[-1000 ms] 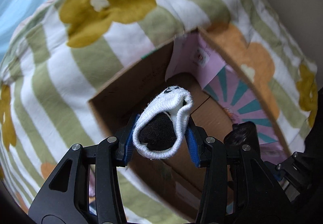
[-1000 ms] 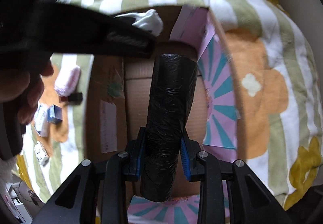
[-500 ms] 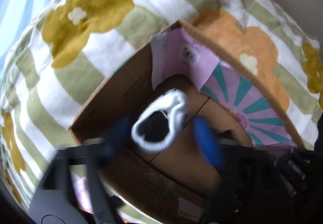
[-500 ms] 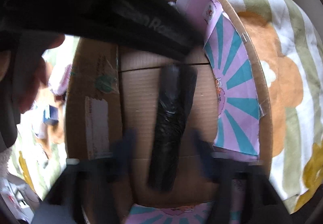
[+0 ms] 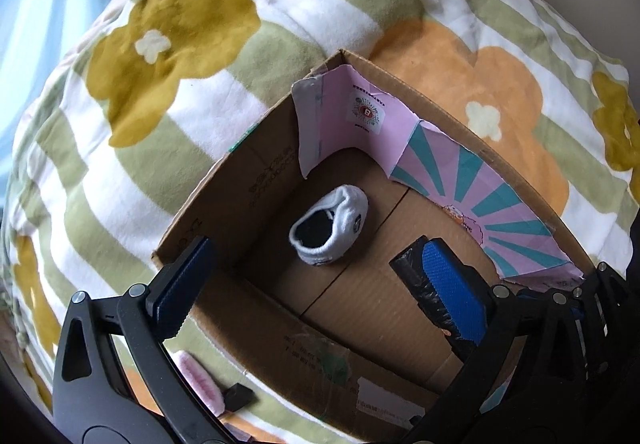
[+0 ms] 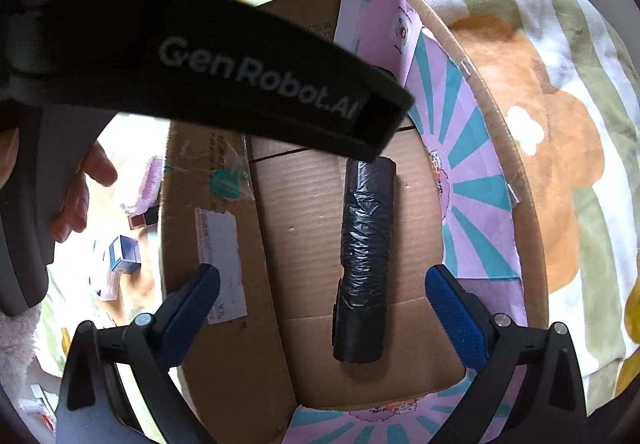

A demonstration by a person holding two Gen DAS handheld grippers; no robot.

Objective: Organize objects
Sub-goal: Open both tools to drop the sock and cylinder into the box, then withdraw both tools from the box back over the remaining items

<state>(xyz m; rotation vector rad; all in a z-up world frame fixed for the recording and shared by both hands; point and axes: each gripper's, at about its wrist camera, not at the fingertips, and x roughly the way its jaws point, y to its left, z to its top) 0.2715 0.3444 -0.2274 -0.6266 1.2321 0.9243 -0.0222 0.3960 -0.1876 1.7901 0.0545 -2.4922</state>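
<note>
A rolled white sock with a dark inside lies on the floor of an open cardboard box, near its far corner. My left gripper hangs open above it, with nothing between the blue pads. A black plastic-wrapped roll lies lengthwise on the box floor. The jaws of my right gripper are opening above it, and the pads stand clear of the roll on both sides. The roll's end also shows behind the left gripper's right pad.
The box is lined with pink and teal paper and sits on a striped flower blanket. The left tool's black housing crosses the top of the right wrist view, held by a hand. A pink fluffy item and small boxes lie left of the box.
Both grippers have opened. The sock has dropped from the left one and the black roll from the right one; both now lie on the box floor.
</note>
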